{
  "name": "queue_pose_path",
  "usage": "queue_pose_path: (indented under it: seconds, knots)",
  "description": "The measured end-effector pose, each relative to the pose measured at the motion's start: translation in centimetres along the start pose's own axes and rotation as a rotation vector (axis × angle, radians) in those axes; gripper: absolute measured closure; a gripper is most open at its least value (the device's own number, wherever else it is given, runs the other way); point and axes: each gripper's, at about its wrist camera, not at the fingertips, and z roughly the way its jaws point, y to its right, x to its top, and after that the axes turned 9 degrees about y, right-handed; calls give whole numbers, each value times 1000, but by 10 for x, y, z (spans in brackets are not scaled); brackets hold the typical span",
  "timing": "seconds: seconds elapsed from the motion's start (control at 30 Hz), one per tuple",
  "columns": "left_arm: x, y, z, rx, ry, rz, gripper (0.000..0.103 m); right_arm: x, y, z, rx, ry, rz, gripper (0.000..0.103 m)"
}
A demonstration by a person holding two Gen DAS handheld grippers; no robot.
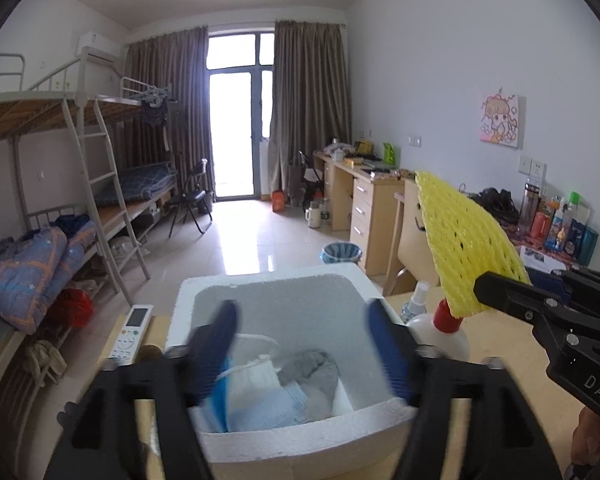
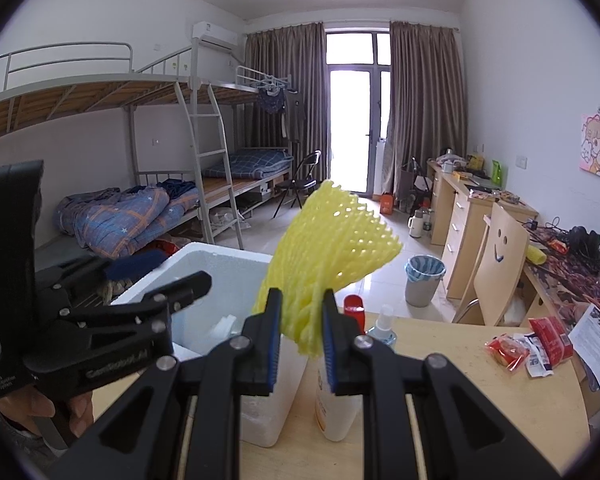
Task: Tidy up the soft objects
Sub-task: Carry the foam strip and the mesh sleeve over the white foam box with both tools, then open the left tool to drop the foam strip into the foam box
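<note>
A white foam box (image 1: 300, 276) stands on the wooden table. Inside it lie a grey sock (image 1: 312, 372), a light blue knit piece (image 1: 268, 408) and a white face mask (image 1: 252, 376). My left gripper (image 1: 300, 312) hangs over the box, open, with nothing between its blue pads. To its right, my right gripper (image 2: 301, 300) is shut on the lower end of a yellow foam net sleeve (image 2: 332, 240), which fans upward. In the left wrist view the net (image 1: 460, 232) is held up beside the box's right side. The box (image 2: 220, 256) sits left of the net.
A white bottle with a red cap (image 1: 440, 332) and a small spray bottle (image 1: 418, 300) stand right of the box. A remote control (image 1: 132, 332) lies to its left. Red snack packets (image 2: 528, 344) and a paper sheet (image 2: 596, 340) lie at the table's right. A wooden chair (image 2: 500, 248) stands behind.
</note>
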Motion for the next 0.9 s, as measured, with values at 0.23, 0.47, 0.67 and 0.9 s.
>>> queue_pose_path:
  seconds: [0.23,0.47,0.67,0.9]
  knots:
    - [-1,-4,-9,32,32,-19,1,-2,0,-3,3,4,4,81]
    - [0,-13,-19,74,45,-21,1,-1,-2,0,18,0,2,81]
    - [0,-21,-29,118,58,-19,1,-2,-8,11,46,-13,-1,81]
    - [-1,-37,-41,153,72,-22,1,-1,-23,26,92,-28,-9,81]
